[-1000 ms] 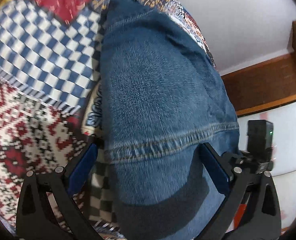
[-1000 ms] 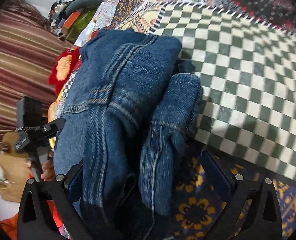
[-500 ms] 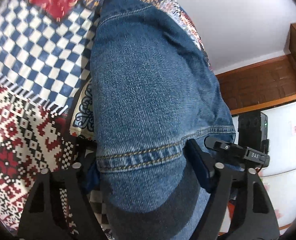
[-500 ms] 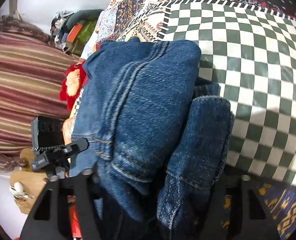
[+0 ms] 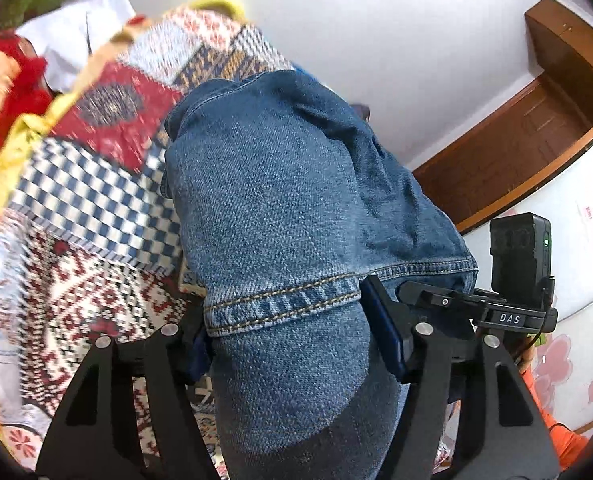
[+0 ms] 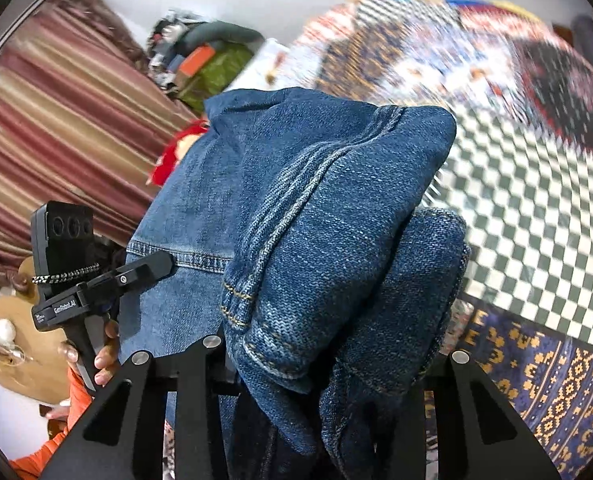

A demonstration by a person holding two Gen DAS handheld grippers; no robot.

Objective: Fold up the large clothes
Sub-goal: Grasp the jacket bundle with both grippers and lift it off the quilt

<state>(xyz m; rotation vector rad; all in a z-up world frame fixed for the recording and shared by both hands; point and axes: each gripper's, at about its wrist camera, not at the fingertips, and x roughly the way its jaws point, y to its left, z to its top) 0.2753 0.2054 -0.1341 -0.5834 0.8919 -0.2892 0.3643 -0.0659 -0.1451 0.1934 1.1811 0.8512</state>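
A folded bundle of blue jeans (image 5: 280, 200) hangs lifted above the patchwork bedspread (image 5: 84, 208). My left gripper (image 5: 288, 340) is closing, and its blue pads (image 5: 382, 332) press the denim just below a stitched hem. In the right wrist view the jeans (image 6: 316, 208) show thick folded layers with a double seam. My right gripper (image 6: 336, 360) is also closing, squeezing those layers, and its pads are hidden behind the cloth. Each view shows the other gripper at the bundle's far side: the right gripper (image 5: 496, 312) and the left gripper (image 6: 96, 292), held by a hand (image 6: 104, 348).
A red plush toy (image 5: 8, 92) lies at the bed's far left. Brown wooden woodwork (image 5: 516, 140) and a white panel with pink flowers (image 5: 576, 280) stand to the right. A striped curtain (image 6: 56, 120) and a pile of clothes (image 6: 204, 56) lie beyond the bed.
Both grippers narrowed from wide open onto the jeans and rose with the bundle. The bedspread dropped farther away, and more of the room came into view.
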